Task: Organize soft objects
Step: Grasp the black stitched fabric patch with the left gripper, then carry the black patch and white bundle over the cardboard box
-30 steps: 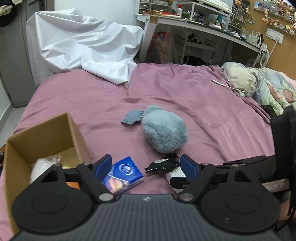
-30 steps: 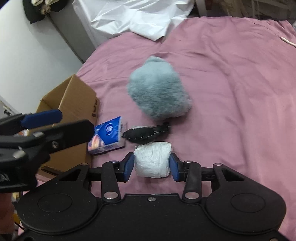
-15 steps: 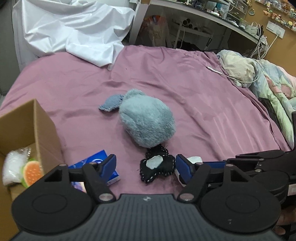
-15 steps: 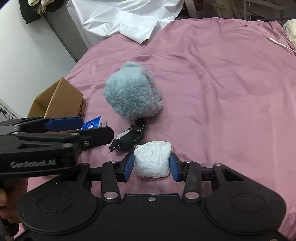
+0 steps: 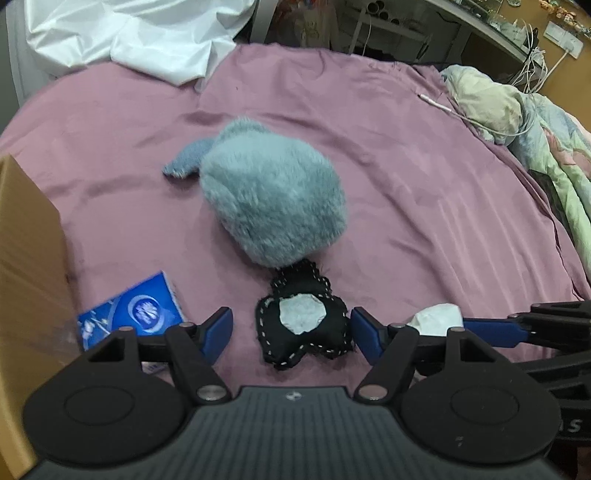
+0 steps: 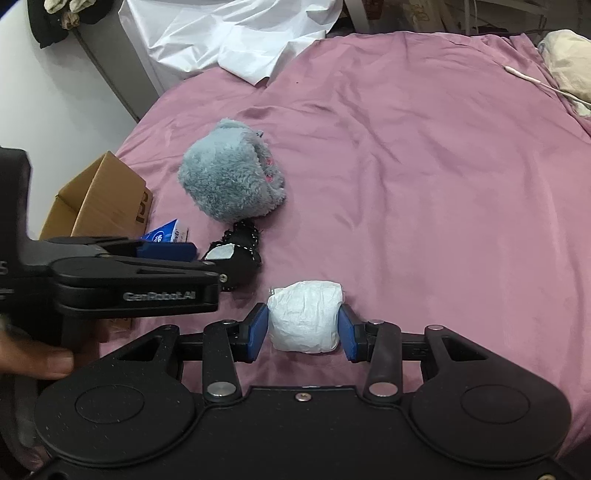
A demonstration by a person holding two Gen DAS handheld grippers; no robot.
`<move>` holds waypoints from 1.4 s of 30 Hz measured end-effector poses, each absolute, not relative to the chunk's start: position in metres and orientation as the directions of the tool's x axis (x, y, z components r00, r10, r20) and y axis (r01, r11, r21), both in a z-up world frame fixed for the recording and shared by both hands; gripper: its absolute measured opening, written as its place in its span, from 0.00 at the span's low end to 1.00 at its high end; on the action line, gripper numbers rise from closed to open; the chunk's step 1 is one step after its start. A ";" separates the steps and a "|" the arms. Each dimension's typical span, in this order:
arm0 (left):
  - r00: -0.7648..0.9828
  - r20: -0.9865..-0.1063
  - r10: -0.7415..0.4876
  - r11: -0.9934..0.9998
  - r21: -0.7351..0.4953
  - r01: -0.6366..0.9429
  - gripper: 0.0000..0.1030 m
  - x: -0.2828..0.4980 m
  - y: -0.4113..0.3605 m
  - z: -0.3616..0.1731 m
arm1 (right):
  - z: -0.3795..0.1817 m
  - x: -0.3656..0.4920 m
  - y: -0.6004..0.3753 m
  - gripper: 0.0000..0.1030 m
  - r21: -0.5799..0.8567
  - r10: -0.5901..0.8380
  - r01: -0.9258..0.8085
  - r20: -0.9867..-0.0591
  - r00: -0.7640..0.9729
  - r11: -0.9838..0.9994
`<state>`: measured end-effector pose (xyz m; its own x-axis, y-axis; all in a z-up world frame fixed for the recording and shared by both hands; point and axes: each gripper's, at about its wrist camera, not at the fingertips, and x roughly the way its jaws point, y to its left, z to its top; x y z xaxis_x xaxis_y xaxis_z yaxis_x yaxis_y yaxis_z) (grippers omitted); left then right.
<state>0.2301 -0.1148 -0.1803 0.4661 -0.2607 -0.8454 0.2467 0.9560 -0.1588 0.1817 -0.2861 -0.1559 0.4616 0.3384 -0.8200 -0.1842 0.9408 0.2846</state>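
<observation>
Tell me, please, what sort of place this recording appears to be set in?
Most likely a bedroom at home: the soft objects lie on a wide mauve satin bedsheet, a crumpled pastel patterned quilt is heaped at its edge, and a cluttered white desk with cables stands behind.

I noted a mauve bedsheet (image 5: 424,192) filling both wrist views. A crumpled white plastic sheet (image 5: 140,33) lay at its 11 o'clock edge. In the left view a bunched floral quilt (image 5: 543,147) sat at 2 o'clock, with a white cable (image 5: 439,105) trailing onto the sheet just beside it. Desk legs and cluttered shelving (image 5: 369,26) stood at 12 o'clock. From the right view I saw a pale wall (image 6: 55,103) at 9 o'clock.
</observation>
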 end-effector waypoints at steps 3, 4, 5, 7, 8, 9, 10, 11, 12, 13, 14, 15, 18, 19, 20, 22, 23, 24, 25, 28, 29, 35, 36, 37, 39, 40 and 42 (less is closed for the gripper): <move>0.475 -0.844 -0.248 0.959 -0.144 0.246 0.49 0.228 -0.118 -0.184 | -0.154 0.180 -0.286 0.39 0.283 0.335 -0.180 -0.817 0.469 0.942; 0.482 -0.841 -0.244 0.960 -0.139 0.242 0.44 0.227 -0.118 -0.183 | -0.153 0.179 -0.286 0.39 0.282 0.334 -0.180 -0.815 0.473 0.942; 0.484 -0.839 -0.251 0.959 -0.149 0.239 0.40 0.226 -0.117 -0.182 | -0.152 0.179 -0.286 0.39 0.281 0.335 -0.182 -0.813 0.476 0.942; 0.482 -0.832 -0.274 0.956 -0.181 0.232 0.38 0.222 -0.112 -0.178 | -0.150 0.179 -0.285 0.39 0.281 0.335 -0.183 -0.809 0.482 0.942; 0.489 -0.828 -0.274 0.956 -0.180 0.231 0.37 0.220 -0.111 -0.176 | -0.149 0.178 -0.285 0.39 0.279 0.335 -0.185 -0.808 0.486 0.942; 0.499 -0.823 -0.272 0.957 -0.176 0.233 0.37 0.218 -0.110 -0.173 | -0.147 0.178 -0.285 0.39 0.278 0.334 -0.186 -0.806 0.489 0.942; 0.504 -0.819 -0.274 0.956 -0.177 0.233 0.37 0.216 -0.109 -0.170 | -0.145 0.178 -0.284 0.39 0.276 0.335 -0.190 -0.804 0.492 0.942; 0.507 -0.815 -0.279 0.955 -0.182 0.234 0.37 0.214 -0.108 -0.168 | -0.144 0.178 -0.282 0.39 0.275 0.335 -0.193 -0.801 0.496 0.942; 0.511 -0.811 -0.284 0.954 -0.186 0.236 0.37 0.211 -0.106 -0.165 | -0.141 0.177 -0.281 0.39 0.272 0.335 -0.197 -0.798 0.501 0.942; 0.516 -0.807 -0.286 0.953 -0.186 0.238 0.37 0.209 -0.105 -0.162 | -0.139 0.177 -0.280 0.39 0.270 0.336 -0.201 -0.793 0.508 0.942; 0.521 -0.804 -0.287 0.953 -0.185 0.239 0.37 0.207 -0.104 -0.159 | -0.136 0.176 -0.279 0.39 0.268 0.337 -0.205 -0.789 0.514 0.941; 0.527 -0.800 -0.287 0.953 -0.184 0.241 0.37 0.205 -0.103 -0.156 | -0.134 0.176 -0.278 0.39 0.266 0.337 -0.209 -0.785 0.519 0.941; 0.544 -0.787 -0.290 0.953 -0.183 0.242 0.37 0.199 -0.099 -0.148 | -0.126 0.176 -0.275 0.39 0.266 0.342 -0.216 -0.774 0.533 0.939; 0.551 -0.783 -0.290 0.953 -0.184 0.241 0.37 0.197 -0.097 -0.145 | -0.123 0.175 -0.273 0.39 0.264 0.342 -0.219 -0.770 0.539 0.939; 0.557 -0.778 -0.290 0.953 -0.184 0.240 0.37 0.196 -0.096 -0.143 | -0.121 0.175 -0.272 0.39 0.262 0.342 -0.222 -0.766 0.544 0.939; 0.572 -0.767 -0.290 0.954 -0.182 0.238 0.37 0.191 -0.093 -0.137 | -0.116 0.174 -0.268 0.39 0.257 0.344 -0.230 -0.757 0.555 0.939; 0.579 -0.762 -0.290 0.954 -0.183 0.237 0.37 0.190 -0.091 -0.134 | -0.113 0.173 -0.267 0.39 0.256 0.345 -0.234 -0.753 0.560 0.938; 0.587 -0.756 -0.291 0.954 -0.184 0.236 0.37 0.187 -0.089 -0.131 | -0.110 0.173 -0.265 0.39 0.255 0.347 -0.238 -0.749 0.564 0.937; 0.593 -0.750 -0.292 0.954 -0.186 0.235 0.37 0.186 -0.087 -0.128 | -0.108 0.173 -0.263 0.39 0.254 0.350 -0.244 -0.744 0.569 0.936; 0.614 -0.733 -0.292 0.955 -0.190 0.228 0.37 0.180 -0.081 -0.119 | -0.100 0.171 -0.256 0.39 0.247 0.357 -0.262 -0.731 0.581 0.933; 0.620 -0.728 -0.291 0.956 -0.191 0.224 0.37 0.178 -0.078 -0.117 | -0.098 0.170 -0.254 0.39 0.245 0.360 -0.269 -0.727 0.585 0.932; 0.661 -0.701 -0.269 0.963 -0.188 0.193 0.37 0.164 -0.059 -0.105 | -0.085 0.168 -0.237 0.39 0.233 0.380 -0.310 -0.703 0.601 0.922; 0.668 -0.696 -0.263 0.965 -0.185 0.187 0.37 0.162 -0.056 -0.103 | -0.083 0.168 -0.234 0.39 0.231 0.383 -0.317 -0.699 0.604 0.920; 0.673 -0.693 -0.259 0.966 -0.183 0.183 0.37 0.159 -0.053 -0.101 | -0.081 0.167 -0.231 0.39 0.230 0.388 -0.325 -0.693 0.607 0.918; 0.684 -0.686 -0.250 0.968 -0.183 0.170 0.37 0.155 -0.045 -0.098 | -0.077 0.167 -0.223 0.39 0.228 0.399 -0.340 -0.684 0.611 0.912; 0.688 -0.683 -0.246 0.969 -0.183 0.164 0.37 0.152 -0.042 -0.097 | -0.075 0.167 -0.219 0.39 0.226 0.403 -0.347 -0.679 0.614 0.910; 0.699 -0.676 -0.233 0.972 -0.184 0.145 0.37 0.148 -0.032 -0.094 | -0.072 0.167 -0.211 0.39 0.222 0.413 -0.364 -0.670 0.617 0.905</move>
<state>0.1476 -0.0321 -0.0936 0.6989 -0.2328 -0.6763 0.1455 0.9720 -0.1843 0.1666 -0.2107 -0.0716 0.6174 0.4126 -0.6698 -0.3635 0.9047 0.2223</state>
